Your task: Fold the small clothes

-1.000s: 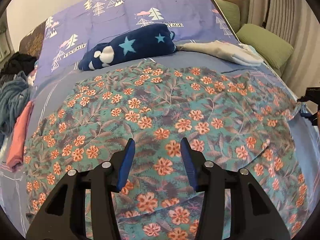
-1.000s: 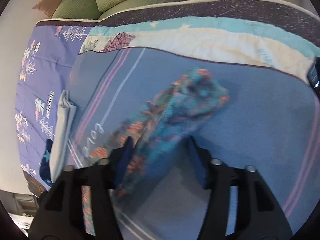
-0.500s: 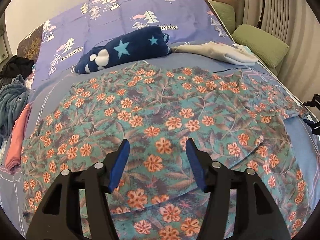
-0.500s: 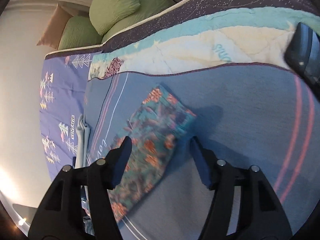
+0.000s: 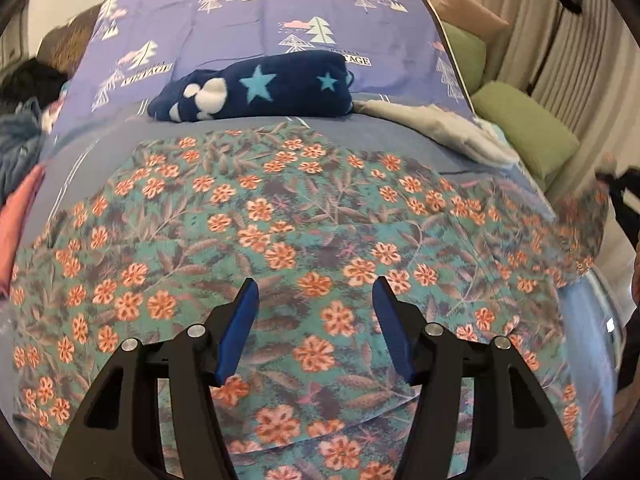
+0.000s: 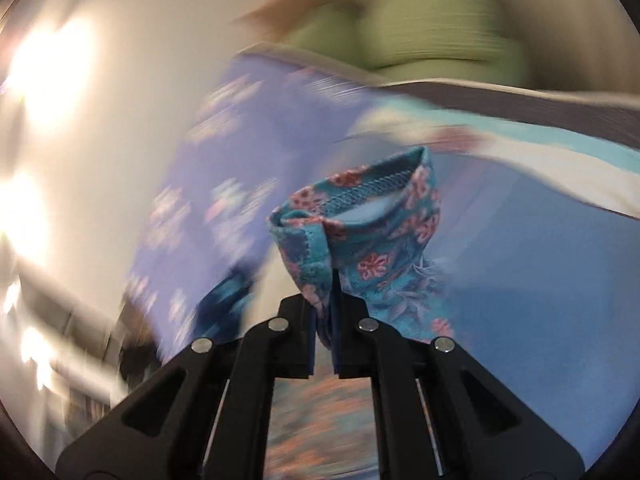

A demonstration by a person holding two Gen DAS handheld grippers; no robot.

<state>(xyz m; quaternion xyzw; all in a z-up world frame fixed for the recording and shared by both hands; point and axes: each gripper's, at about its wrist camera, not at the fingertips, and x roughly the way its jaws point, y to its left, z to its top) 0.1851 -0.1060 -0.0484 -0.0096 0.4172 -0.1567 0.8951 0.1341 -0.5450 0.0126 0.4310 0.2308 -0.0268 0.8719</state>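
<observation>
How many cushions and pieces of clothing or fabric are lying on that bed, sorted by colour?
Green cushions: 2
Tan cushion: 1
Floral teal garment: 1
Navy star fleece: 1
Pale grey garment: 1
Pink cloth: 1
Total: 7

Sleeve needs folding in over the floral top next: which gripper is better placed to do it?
Right. The right gripper is already shut on the sleeve of the floral top, so it can probably carry it inward. The left gripper is open over the top's middle, holding nothing.
</observation>
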